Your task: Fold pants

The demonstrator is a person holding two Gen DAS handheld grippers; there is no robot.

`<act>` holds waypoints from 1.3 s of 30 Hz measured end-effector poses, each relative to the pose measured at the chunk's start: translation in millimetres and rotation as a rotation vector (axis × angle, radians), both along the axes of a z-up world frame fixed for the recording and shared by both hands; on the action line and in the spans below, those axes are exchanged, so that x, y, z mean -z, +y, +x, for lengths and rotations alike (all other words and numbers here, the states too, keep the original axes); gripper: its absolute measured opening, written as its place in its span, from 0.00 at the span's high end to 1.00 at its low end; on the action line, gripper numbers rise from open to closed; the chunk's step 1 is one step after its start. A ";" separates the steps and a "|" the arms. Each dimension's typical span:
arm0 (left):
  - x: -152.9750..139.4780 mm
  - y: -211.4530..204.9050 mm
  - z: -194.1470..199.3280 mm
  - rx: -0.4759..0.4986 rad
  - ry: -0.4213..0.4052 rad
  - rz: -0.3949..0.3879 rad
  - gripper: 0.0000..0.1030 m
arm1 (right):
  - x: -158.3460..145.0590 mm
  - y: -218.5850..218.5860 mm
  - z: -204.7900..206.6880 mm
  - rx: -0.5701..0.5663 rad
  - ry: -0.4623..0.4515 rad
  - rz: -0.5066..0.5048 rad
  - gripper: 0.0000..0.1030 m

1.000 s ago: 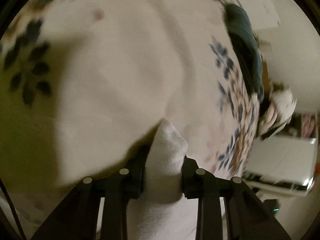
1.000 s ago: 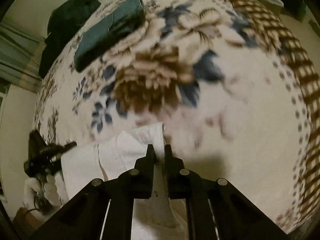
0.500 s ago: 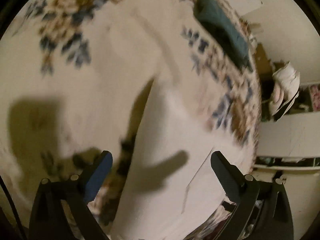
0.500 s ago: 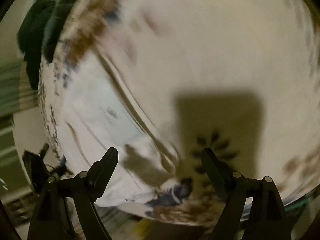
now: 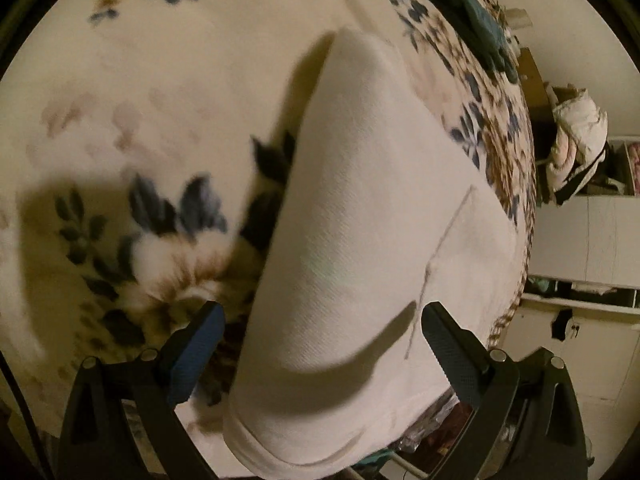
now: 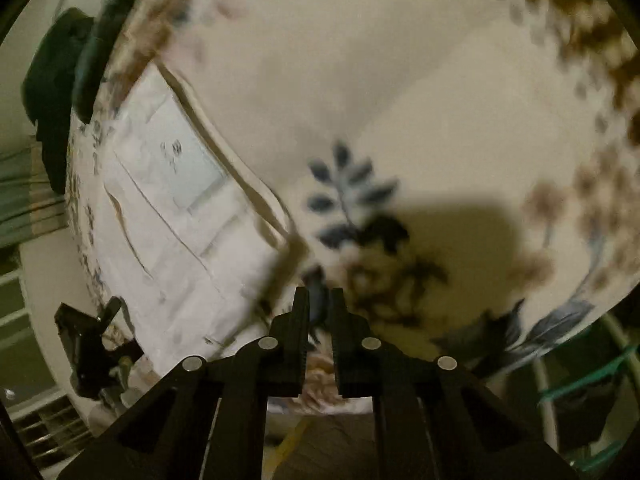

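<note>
Left wrist view: the left claw (image 5: pixel 320 332) is standing wide open, holding nothing, its blue-padded fingers (image 5: pixel 196 354) spread to either side of the folded white pants (image 5: pixel 368 240). The pants are lying on a cream floral blanket (image 5: pixel 132 128) covering the bed, near its edge, with a seam line running down their right part. Farther back on the blanket a dark teal folded garment (image 5: pixel 476 16) is resting. To the right, beyond the bed's edge, a pale bundle of cloth (image 5: pixel 576 136) is sitting above white cabinets (image 5: pixel 588 232).

Right wrist view: at far left a dark garment (image 6: pixel 48 92) is hanging against the wall, with the teal one (image 6: pixel 104 44) beside it at the bed's edge. The pants (image 6: pixel 172 216) are lying flat at left, showing a pale rectangular label (image 6: pixel 180 164) whose marks are too blurred to read. Below them the other claw (image 6: pixel 96 340) is showing as a black shape. The right claw (image 6: pixel 320 304) is nearly closed, a thin gap between its fingers and nothing gripped, hovering over the blanket's (image 6: pixel 420 92) blue leaf print just right of the pants. A brown patterned border is running along the blanket's far right.
</note>
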State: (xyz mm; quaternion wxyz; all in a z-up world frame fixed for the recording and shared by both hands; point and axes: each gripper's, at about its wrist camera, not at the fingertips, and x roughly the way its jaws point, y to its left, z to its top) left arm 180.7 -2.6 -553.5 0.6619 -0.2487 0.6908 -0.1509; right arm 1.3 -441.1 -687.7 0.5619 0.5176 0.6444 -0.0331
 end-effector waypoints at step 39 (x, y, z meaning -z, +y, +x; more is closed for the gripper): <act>37.1 -13.0 1.6 0.061 -0.016 -0.135 0.06 | 36.5 101.6 61.6 -0.082 -0.320 0.077 0.09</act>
